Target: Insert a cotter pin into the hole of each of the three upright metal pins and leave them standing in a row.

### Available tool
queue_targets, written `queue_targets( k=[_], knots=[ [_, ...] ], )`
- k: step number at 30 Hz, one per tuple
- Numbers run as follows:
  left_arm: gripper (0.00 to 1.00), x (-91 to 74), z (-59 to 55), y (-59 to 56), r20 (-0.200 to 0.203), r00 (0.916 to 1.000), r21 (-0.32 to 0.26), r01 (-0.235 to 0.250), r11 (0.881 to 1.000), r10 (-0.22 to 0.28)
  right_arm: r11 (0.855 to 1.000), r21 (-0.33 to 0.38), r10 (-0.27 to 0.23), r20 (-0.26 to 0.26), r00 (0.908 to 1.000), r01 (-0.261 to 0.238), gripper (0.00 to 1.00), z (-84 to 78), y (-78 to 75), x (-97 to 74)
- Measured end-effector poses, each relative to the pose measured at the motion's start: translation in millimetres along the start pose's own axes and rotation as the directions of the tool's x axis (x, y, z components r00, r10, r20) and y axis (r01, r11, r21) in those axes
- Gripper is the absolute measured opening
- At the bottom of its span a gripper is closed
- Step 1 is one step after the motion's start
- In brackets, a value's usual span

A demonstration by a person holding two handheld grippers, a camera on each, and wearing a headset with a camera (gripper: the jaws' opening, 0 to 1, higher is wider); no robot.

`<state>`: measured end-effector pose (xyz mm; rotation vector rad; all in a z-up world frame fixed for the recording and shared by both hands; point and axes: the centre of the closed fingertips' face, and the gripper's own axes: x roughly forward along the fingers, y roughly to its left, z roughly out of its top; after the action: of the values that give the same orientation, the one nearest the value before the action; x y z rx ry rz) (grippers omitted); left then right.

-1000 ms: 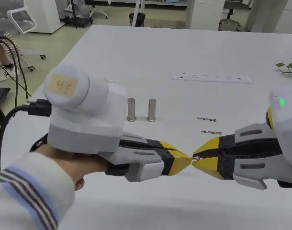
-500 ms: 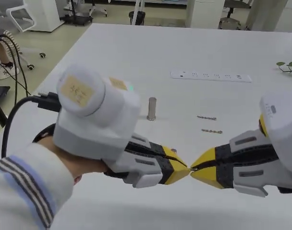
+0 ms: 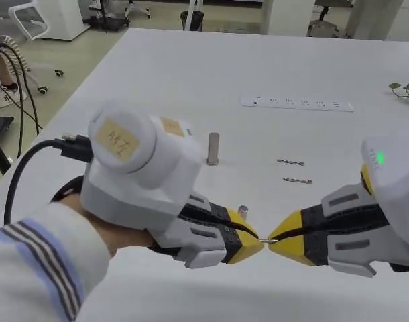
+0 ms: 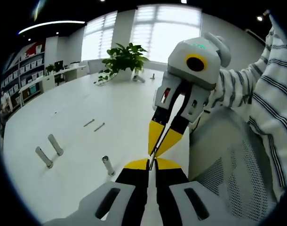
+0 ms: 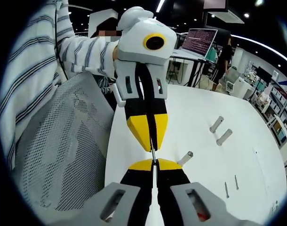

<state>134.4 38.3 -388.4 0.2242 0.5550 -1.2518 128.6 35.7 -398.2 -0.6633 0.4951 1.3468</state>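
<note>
Head view, L gripper (image 3: 258, 242) & R gripper (image 3: 272, 241) tip-to-tip; both clamped on one cotter pin (image 3: 265, 239)

White table (image 3: 191, 74). White power strip (image 3: 297, 104) lies flat on far side. Plant leaves (image 3: 407, 87) at right edge; in left gripper view the potted plant (image 4: 122, 59) stands at the table's far end, windows (image 4: 167, 26) behind, shelves (image 4: 33, 80) at left. Grey mesh chair (image 5: 63, 141) beside table. Lit monitor (image 5: 198, 41) in background. Office chair (image 3: 27, 13) and cables (image 3: 17, 87) at left on floor.
</note>
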Motion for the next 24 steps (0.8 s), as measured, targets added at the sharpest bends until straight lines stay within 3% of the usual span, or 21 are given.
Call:
queue_targets(
  k=[4,7,9,13,21,24],
  knots=[
    [0.01,-1.0,-4.4,2.7,-0.001,0.9997,0.059,-0.024,0.998,0.024,1.000,-0.014,-0.008,-0.017,0.9998,0.008,0.00,-3.5,-1.3,0.0],
    [0.03,-2.0,-7.4,7.7,0.001,0.9990,0.048,-0.045,0.998,0.045,1.000,-0.014,-0.013,-0.023,0.9997,0.013,0.00,-5.9,-3.9,0.0],
    [0.10,-2.5,-8.6,10.3,0.001,0.9984,0.050,-0.057,0.997,0.057,1.000,-0.015,-0.018,-0.029,0.9994,0.017,0.00,-6.5,-5.2,-0.2],
    [0.16,-1.9,-13.7,15.8,-0.019,0.9965,0.062,-0.080,0.995,0.082,1.000,-0.014,-0.021,-0.037,0.9991,0.021,0.00,-7.8,-7.7,0.7],
    [0.22,2.5,-24.4,35.5,-0.034,0.9877,0.009,-0.153,0.988,0.153,0.999,-0.017,-0.034,-0.101,0.9944,0.032,0.00,-23.4,-21.1,2.2],
    [0.23,1.6,-26.6,50.0,-0.022,0.9762,-0.037,-0.216,0.976,0.216,0.999,-0.010,-0.043,-0.118,0.9922,0.042,0.00,-28.3,-27.7,1.3]
  ],
)
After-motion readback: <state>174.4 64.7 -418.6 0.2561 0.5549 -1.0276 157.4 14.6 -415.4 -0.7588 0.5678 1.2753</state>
